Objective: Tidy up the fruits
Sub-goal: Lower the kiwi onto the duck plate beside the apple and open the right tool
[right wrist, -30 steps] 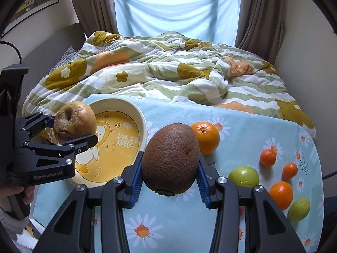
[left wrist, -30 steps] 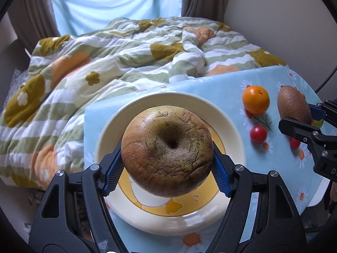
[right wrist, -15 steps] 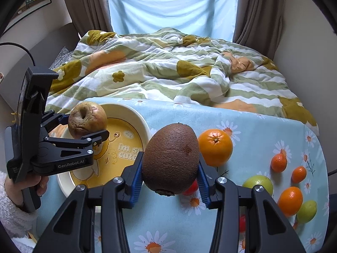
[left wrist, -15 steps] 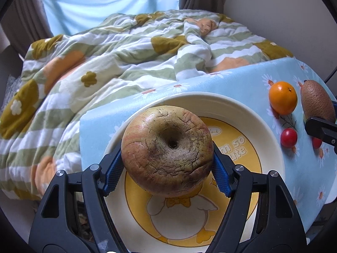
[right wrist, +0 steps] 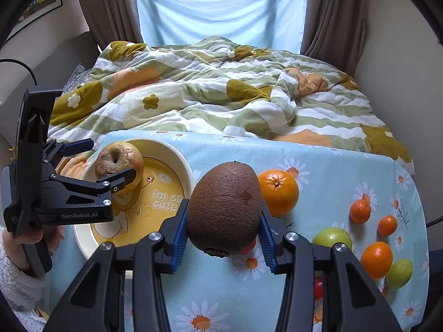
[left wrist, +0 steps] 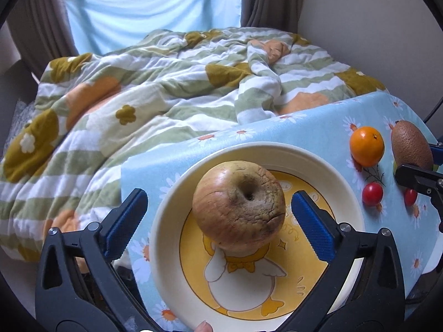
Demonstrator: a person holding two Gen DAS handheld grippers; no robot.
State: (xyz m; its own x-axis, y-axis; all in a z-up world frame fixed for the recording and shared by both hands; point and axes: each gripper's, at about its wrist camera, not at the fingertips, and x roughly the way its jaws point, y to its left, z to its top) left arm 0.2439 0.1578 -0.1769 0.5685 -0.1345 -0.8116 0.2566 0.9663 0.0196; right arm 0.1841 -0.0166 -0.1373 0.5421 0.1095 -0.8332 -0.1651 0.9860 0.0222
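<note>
A wrinkled brownish apple (left wrist: 239,206) rests in the cream plate with a yellow duck picture (left wrist: 343,193). My left gripper (left wrist: 218,215) is open, its blue pads apart on either side of the apple, not touching it. The apple (right wrist: 119,161) and plate (right wrist: 177,155) also show in the right wrist view, with the left gripper (right wrist: 106,160) around the apple. My right gripper (right wrist: 221,224) is shut on a brown kiwi (right wrist: 225,207), held above the blue daisy cloth to the right of the plate. The kiwi (left wrist: 411,146) also shows at the right edge of the left wrist view.
A large orange (right wrist: 278,192) lies just behind the kiwi. Small oranges (right wrist: 360,211), green fruits (right wrist: 332,239) and cherry tomatoes (left wrist: 372,193) lie on the cloth to the right. A striped flowered quilt (right wrist: 207,96) covers the bed behind the table.
My left gripper has opened and let go of the apple, which now sits in the plate. The right gripper still holds the kiwi and has moved slightly nearer the plate.
</note>
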